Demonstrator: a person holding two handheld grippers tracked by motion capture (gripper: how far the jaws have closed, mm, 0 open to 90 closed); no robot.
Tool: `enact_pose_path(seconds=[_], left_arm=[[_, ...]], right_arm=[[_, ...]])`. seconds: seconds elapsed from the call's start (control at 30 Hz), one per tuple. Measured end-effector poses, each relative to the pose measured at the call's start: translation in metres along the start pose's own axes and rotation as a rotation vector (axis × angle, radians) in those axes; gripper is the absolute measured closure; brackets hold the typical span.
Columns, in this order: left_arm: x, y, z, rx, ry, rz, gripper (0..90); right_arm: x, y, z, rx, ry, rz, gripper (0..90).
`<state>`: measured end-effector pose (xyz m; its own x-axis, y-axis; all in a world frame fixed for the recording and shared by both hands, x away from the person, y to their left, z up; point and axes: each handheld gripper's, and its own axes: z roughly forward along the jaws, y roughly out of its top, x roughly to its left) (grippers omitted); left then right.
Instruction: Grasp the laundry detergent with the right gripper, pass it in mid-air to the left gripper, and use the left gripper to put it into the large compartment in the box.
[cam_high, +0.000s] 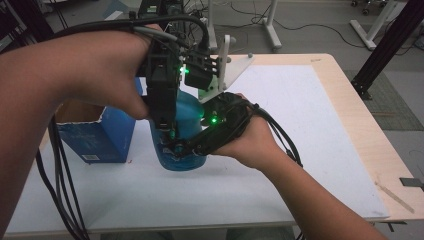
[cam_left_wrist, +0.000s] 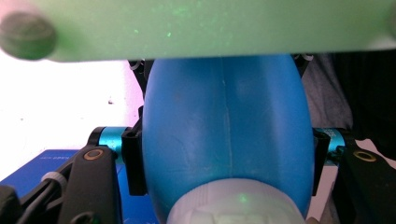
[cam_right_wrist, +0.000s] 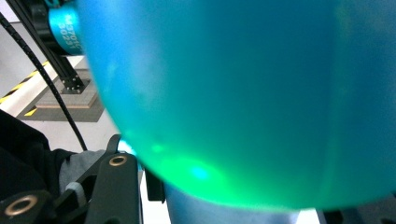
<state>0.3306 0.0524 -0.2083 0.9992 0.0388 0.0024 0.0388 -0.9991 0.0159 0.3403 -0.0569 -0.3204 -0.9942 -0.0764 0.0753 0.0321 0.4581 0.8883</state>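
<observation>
Blue translucent plastic bottle (cam_high: 182, 150), upright on white table mat (cam_high: 300, 150), blue cardboard box (cam_high: 97, 132) beside.
Left gripper (cam_left_wrist: 224, 163) jaws pinching body; right gripper (cam_high: 187, 146) jaws pressed low, closure unclear. Advisable: steady base, no squeezing.

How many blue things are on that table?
2: a blue bottle near the middle, held between both grippers, and a blue box just left of it. The hands could be hiding others.

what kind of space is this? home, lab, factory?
Most likely a lab or workshop test bench: a plain table under a white sheet, metal frame legs and loose cables on a bare floor, and a black extrusion post at right.
</observation>
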Motion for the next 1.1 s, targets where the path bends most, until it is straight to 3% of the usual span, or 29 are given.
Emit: enact_pose_path(seconds=[0.1, 0.27, 0.47, 0.53, 0.7, 0.83, 0.93, 1.0, 1.1], left_arm=[[0.0, 0.0, 0.0, 0.007, -0.002, 0.003, 38.0], [-0.002, 0.0, 0.0, 0.027, -0.017, -0.03, 38.6], [-0.003, -0.002, -0.002, 0.017, -0.02, -0.025, 38.7], [-0.003, -0.003, -0.003, 0.012, -0.025, -0.021, 38.7], [-0.004, -0.006, -0.005, 0.009, -0.023, -0.027, 38.6], [-0.002, -0.013, -0.01, 0.01, -0.016, -0.046, 38.6], [0.0, -0.018, -0.013, 0.008, -0.011, -0.063, 38.6], [0.002, -0.021, -0.015, 0.012, -0.009, -0.071, 38.6], [0.004, -0.024, -0.019, 0.014, -0.001, -0.089, 38.6]], right_arm=[[0.0, 0.0, 0.001, 0.0, 0.003, -0.001, 45.9], [0.001, 0.0, 0.003, -0.004, 0.026, -0.003, 45.7], [0.004, 0.001, 0.003, -0.004, 0.024, -0.006, 43.8], [0.005, 0.002, 0.003, -0.003, 0.021, -0.016, 37.1], [0.005, 0.0, -0.004, 0.023, 0.014, 0.023, 24.4], [0.003, -0.008, -0.018, 0.05, 0.008, 0.04, 21.4], [0.001, -0.013, -0.03, 0.073, -0.032, 0.051, 13.0], [0.0, -0.015, -0.038, 0.093, -0.085, 0.058, 12.6], [-0.003, -0.018, -0.049, 0.117, -0.12, 0.068, 11.2]])
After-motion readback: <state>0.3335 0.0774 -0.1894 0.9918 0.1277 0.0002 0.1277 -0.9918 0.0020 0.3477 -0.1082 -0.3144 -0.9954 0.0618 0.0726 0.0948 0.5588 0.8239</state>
